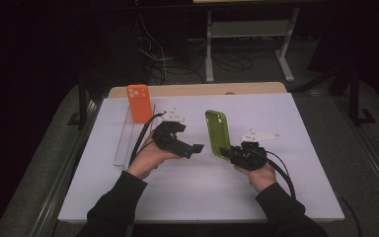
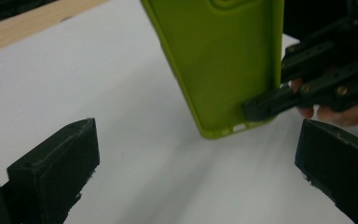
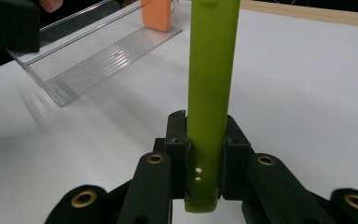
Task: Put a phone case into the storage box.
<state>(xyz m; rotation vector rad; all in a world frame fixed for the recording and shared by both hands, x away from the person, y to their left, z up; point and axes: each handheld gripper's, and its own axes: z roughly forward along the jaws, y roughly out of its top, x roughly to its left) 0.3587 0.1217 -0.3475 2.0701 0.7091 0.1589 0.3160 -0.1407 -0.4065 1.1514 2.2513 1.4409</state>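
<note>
The right gripper (image 1: 230, 150) holds a green phone case (image 1: 217, 133) upright above the middle of the white table (image 1: 276, 197), pinched at its bottom end so that the long body rises free toward twelve o'clock; in the right gripper view the jaws are closed nearly all the way, one on each face of the thin case (image 3: 212, 93), with the bottom edge sticking out just below them. Holding it by the end like this leaves the rest of the case open for the other tool to take, and it looks like a hand-over or a carry toward the clear plastic rack (image 1: 126, 140) at about nine o'clock from the case. An orange phone case (image 1: 139, 102) already stands in the far end of that rack, which suggests the green one is meant to stand there too. The left gripper (image 1: 193, 149) sits just at nine o'clock of the green case, apart from it. In the left gripper view its jaws are spread wide with nothing between them but bare table, and the case (image 2: 223, 65) hangs ahead of them.
</note>
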